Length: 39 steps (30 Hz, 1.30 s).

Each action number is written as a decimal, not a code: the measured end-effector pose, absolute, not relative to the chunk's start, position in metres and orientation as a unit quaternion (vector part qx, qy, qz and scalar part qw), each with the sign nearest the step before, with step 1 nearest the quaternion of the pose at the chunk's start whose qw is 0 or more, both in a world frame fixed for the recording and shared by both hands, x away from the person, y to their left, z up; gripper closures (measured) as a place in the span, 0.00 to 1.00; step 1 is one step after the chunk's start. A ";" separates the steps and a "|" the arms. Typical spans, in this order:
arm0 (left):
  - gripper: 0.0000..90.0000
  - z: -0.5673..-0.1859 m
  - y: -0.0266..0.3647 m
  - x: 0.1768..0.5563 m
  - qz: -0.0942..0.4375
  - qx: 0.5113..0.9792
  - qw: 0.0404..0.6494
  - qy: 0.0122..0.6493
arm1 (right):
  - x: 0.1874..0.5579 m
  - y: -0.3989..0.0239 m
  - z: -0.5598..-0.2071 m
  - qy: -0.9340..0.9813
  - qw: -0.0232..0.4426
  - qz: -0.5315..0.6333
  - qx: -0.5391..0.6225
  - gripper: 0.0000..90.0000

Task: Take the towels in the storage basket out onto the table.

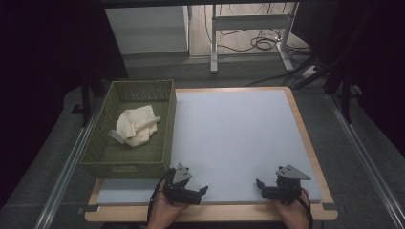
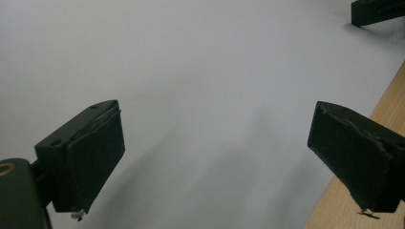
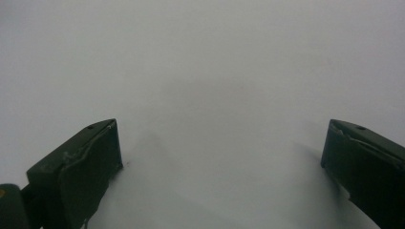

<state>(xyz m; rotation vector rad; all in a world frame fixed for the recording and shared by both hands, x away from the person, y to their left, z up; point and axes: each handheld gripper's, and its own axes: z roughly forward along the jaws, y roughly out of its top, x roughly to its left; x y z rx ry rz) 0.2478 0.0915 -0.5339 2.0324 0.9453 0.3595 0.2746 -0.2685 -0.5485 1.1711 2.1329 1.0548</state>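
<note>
Both the left hand-held gripper (image 1: 203, 192) and the right hand-held gripper (image 1: 259, 185) rest wide open and empty at the frame's bottom. The cream cloth (image 1: 136, 125) lies crumpled in the green basket (image 1: 125, 168) at centre left, so the work looks either finished or unstarted.

The high view looks forward and down from above the near edge of the table (image 1: 239, 138), taking in its whole top, a green basket (image 1: 165, 126) at its left edge, and the floor beyond. The left gripper view sits low and close over the pale surface (image 2: 200, 71) near the front edge, facing along its two jaws toward the right gripper (image 2: 377, 10). The right gripper view is equally close, facing across the same pale surface (image 3: 200, 71), which all three views share.
</note>
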 end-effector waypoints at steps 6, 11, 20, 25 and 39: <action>0.08 -0.528 0.084 0.257 0.126 0.819 0.421 0.370 | 0.275 -0.268 -0.548 0.780 0.242 0.386 0.429 0.00; 0.07 -0.528 0.081 0.264 0.118 0.820 0.419 0.372 | 0.275 -0.268 -0.548 0.780 0.243 0.386 0.429 0.00; 0.07 -0.517 0.070 0.282 0.118 0.827 0.409 0.366 | 0.275 -0.268 -0.548 0.780 0.242 0.386 0.429 0.00; 0.07 -0.514 0.064 0.292 0.111 0.830 0.408 0.363 | 0.275 -0.268 -0.548 0.780 0.242 0.386 0.429 0.00; 0.05 -0.499 0.044 0.321 0.106 0.836 0.399 0.362 | 0.275 -0.268 -0.548 0.780 0.242 0.385 0.429 0.00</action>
